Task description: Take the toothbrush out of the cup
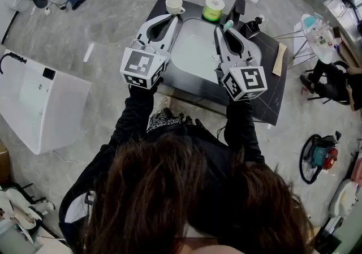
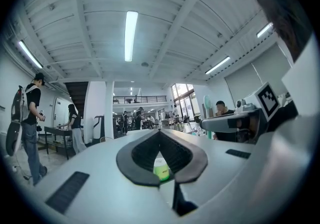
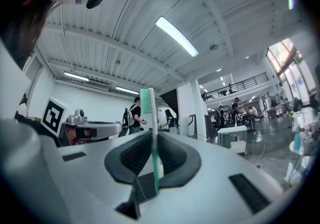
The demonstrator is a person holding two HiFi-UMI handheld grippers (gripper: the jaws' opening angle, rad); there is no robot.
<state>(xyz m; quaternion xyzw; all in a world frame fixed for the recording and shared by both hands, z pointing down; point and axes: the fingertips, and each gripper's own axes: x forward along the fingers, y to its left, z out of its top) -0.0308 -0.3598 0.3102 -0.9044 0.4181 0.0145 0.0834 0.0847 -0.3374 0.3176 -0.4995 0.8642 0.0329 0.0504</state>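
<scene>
The main step looks done. The toothbrush is out of the cup, and the right gripper is clamped on its handle. The brush stands upright, with its head well above the jaw tips and the rest of the handle running down below them. The cup sits alone at the table's far left corner and shows nothing in it from the head view. What is left, I judge, is only to carry the brush clear and set it down somewhere, most likely on the pale tray in the middle of the table.

The left gripper has its jaw tips together and holds nothing. The green seen through the gap between its pads is the roll beyond it, standing at the table's far edge. This gripper hangs just on the near side of the cup, apart from it.

The table is small and the tray takes up most of it, leaving narrow dark margins. The far edge is crowded, with the cup, the roll and some black stands toward the far right corner. A tan strip lies along the right edge. The tray's surface is bare, and so is the near edge, so the free space lies toward the person and downward. The floor is open on all sides of the table. A white box stands well off to the left.
</scene>
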